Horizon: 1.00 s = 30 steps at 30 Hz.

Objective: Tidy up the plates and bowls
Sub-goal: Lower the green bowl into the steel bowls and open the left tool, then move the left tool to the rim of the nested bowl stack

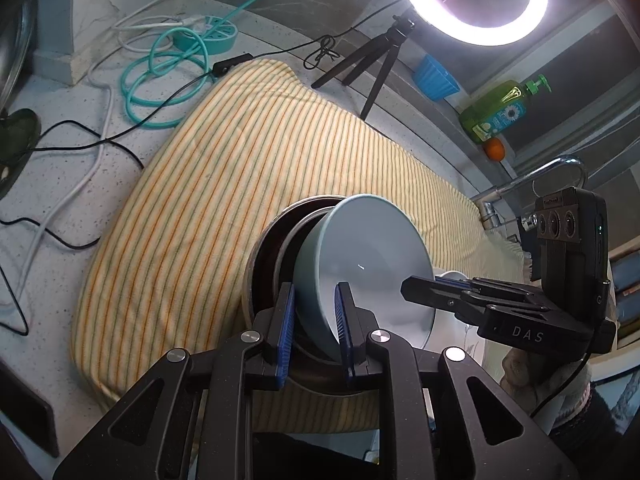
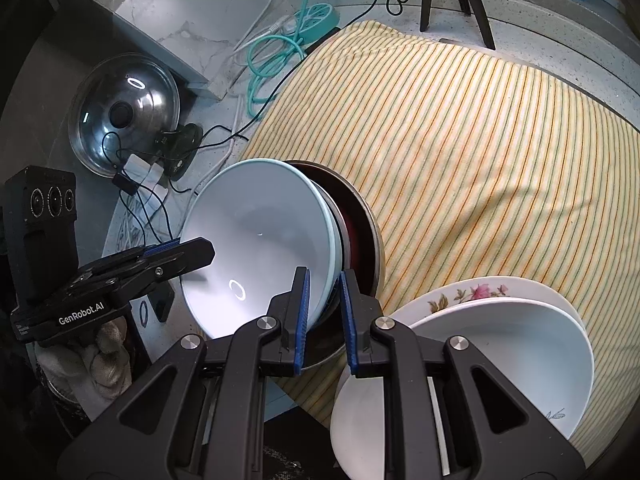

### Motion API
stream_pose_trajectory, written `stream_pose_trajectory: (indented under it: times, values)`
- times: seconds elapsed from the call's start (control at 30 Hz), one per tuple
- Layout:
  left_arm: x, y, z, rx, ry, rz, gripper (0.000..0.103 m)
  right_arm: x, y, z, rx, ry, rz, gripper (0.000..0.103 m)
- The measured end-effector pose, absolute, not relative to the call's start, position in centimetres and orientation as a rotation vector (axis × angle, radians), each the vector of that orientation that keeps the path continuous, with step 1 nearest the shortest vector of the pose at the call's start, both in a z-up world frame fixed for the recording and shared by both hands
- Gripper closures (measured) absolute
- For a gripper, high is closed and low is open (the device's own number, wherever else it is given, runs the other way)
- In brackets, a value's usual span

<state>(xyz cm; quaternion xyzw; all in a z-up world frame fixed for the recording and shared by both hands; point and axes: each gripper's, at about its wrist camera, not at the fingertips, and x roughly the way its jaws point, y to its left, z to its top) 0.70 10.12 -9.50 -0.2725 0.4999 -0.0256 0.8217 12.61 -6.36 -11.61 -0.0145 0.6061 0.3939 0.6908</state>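
Pale blue bowl [image 1: 372,256]; yellow striped cloth [image 1: 240,184]; pink-flowered plate [image 2: 476,292].

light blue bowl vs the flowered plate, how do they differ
The light blue bowl is plain and unpatterned; the flowered plate is white with pink blooms on its rim. The bowl is tipped up on edge inside a metal bowl, with both grippers' fingers clamped on its rim; the plate lies under a white bowl on the striped cloth, untouched. Both are round, glossy dishes.

My right gripper [image 2: 324,280] pinches the pale blue bowl's [image 2: 256,240] rim, beside white plates [image 2: 500,344] on the striped cloth [image 2: 480,160].
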Motion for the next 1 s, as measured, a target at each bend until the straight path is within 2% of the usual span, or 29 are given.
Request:
stream_pose_trajectory:
  times: [0.23,0.27,0.33,0.4,0.5,0.57,0.67,0.7,0.73,0.8,0.87,0.93,1.0]
  values:
    - [0.6,10.2,-9.3,-0.554,1.062,-0.037,0.085,12.5,-6.2,-11.8,-0.049,1.356,0.879,0.082]
    - [0.6,10.3,-9.2,-0.558,1.058,-0.037,0.085,12.5,-6.2,-11.7,-0.045,1.355,0.882,0.079]
    - [0.5,10.5,-9.0,-0.564,1.052,-0.035,0.084,12.4,-6.2,-11.3,-0.045,1.341,0.881,0.060]
    - [0.3,10.7,-8.7,-0.560,1.043,-0.031,0.084,12.4,-6.5,-10.7,-0.032,1.318,0.888,0.053]
    - [-0.1,10.9,-8.3,-0.550,1.031,-0.027,0.083,12.2,-6.9,-9.8,-0.021,1.293,0.908,0.049]
    - [-0.4,11.1,-8.1,-0.551,1.024,-0.020,0.076,12.1,-7.4,-9.1,-0.025,1.266,0.904,0.046]
    - [-1.2,11.5,-7.9,-0.552,1.006,0.010,0.072,12.0,-8.3,-8.4,-0.017,1.246,0.902,0.046]
    - [-1.4,11.7,-7.8,-0.557,1.004,0.020,0.065,12.0,-8.6,-8.3,-0.013,1.243,0.900,0.045]
    - [-1.7,11.8,-7.8,-0.564,1.001,0.028,0.059,12.0,-9.0,-8.1,-0.010,1.238,0.897,0.040]
    - [-2.7,12.1,-7.5,-0.578,0.978,0.043,0.057,11.8,-10.0,-7.6,-0.003,1.218,0.888,0.031]
    - [-3.6,12.1,-7.1,-0.569,0.954,0.059,0.056,11.6,-11.1,-6.9,0.000,1.185,0.878,0.031]
    - [-4.4,12.0,-6.5,-0.551,0.919,0.078,0.049,11.6,-12.1,-6.3,0.007,1.159,0.872,0.031]
    - [-5.4,12.0,-6.0,-0.535,0.873,0.097,0.049,11.5,-13.4,-5.6,0.032,1.131,0.862,0.031]
